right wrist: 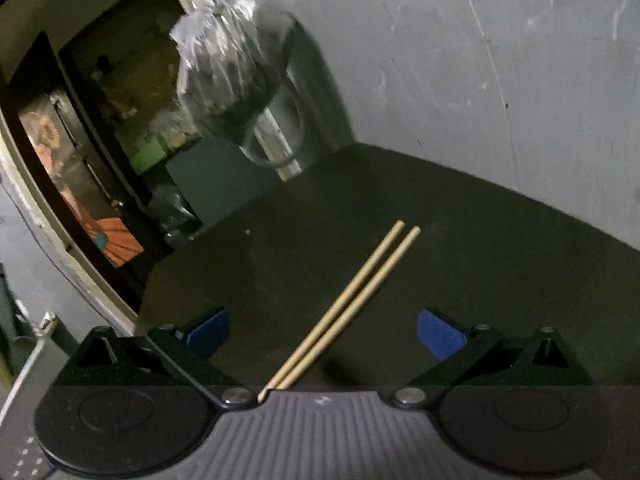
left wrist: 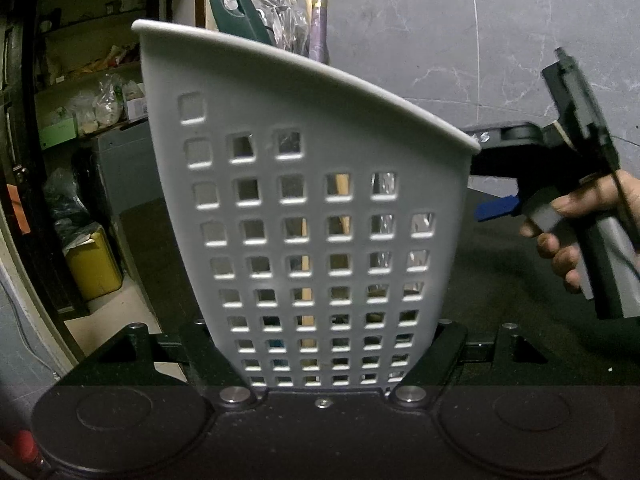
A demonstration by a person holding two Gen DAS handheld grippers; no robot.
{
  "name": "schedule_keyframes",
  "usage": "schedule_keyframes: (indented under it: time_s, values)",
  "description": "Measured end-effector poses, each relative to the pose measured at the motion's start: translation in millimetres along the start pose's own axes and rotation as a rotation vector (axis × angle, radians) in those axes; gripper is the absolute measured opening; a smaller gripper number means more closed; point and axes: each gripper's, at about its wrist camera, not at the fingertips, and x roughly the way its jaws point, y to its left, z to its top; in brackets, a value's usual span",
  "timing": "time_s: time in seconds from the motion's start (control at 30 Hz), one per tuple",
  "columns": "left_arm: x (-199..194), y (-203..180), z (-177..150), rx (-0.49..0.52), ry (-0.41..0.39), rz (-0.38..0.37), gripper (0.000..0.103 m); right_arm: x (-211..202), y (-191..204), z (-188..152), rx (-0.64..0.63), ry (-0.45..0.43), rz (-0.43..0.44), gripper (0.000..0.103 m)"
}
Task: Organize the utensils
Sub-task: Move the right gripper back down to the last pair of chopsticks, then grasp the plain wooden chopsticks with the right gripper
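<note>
While the left gripper (left wrist: pixel 320 360) has its jaws clamped on the grey perforated holder (left wrist: pixel 304 200), the pads are hidden behind its wall; a green handle (left wrist: pixel 236 4) and wrapped utensils (left wrist: pixel 284 16) rise from it. In the right view, the right gripper (right wrist: pixel 324 334) has its jaws wide apart over two chopsticks (right wrist: pixel 352 296) on the dark worktop (right wrist: pixel 480 248), their near ends cut off; a blurred bag (right wrist: pixel 228 60) hangs behind.

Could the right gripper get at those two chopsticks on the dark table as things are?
Probably yes. The right gripper is open, and the chopsticks lie side by side on the table between its fingers, with nothing over them.
</note>
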Motion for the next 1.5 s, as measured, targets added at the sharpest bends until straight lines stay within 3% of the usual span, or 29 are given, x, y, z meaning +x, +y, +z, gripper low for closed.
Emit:
schedule_keyframes:
  time_s: [0.2, 0.53, 0.9, 1.1, 1.2, 1.3, 1.43, 1.5]
  values:
    - [0.0, 0.0, 0.1, 0.000, 0.000, 0.001, 0.077, 26.5, 6.8, -3.1, -0.025, 0.080, -0.037, 0.103]
    - [-0.1, -0.2, 0.1, 0.000, 0.000, 0.000, 0.077, 50.7, 36.7, -1.9, -0.217, 0.101, -0.169, 0.102]
    - [-0.2, -0.2, 0.4, 0.001, 0.002, 0.001, 0.077, 69.1, 57.0, -7.0, -0.337, 0.097, -0.198, 0.103]
    - [0.0, -0.8, 1.2, 0.001, 0.004, 0.002, 0.077, 72.3, 62.0, -11.0, -0.406, 0.100, -0.160, 0.102]
    - [-0.9, -0.7, 2.4, 0.001, 0.001, 0.003, 0.077, 67.3, 60.5, -11.8, -0.417, 0.082, -0.151, 0.093]
    - [-0.8, -0.3, 3.0, 0.001, 0.002, 0.002, 0.077, 60.0, 55.5, -12.2, -0.416, 0.063, -0.150, 0.076]
    - [-0.5, -0.3, 2.8, 0.001, 0.002, 0.003, 0.077, 51.1, 48.2, -10.8, -0.409, 0.046, -0.147, 0.040]
    - [-0.8, -0.1, 2.7, 0.002, 0.001, 0.003, 0.077, 47.1, 44.5, -10.1, -0.407, 0.051, -0.136, 0.030]
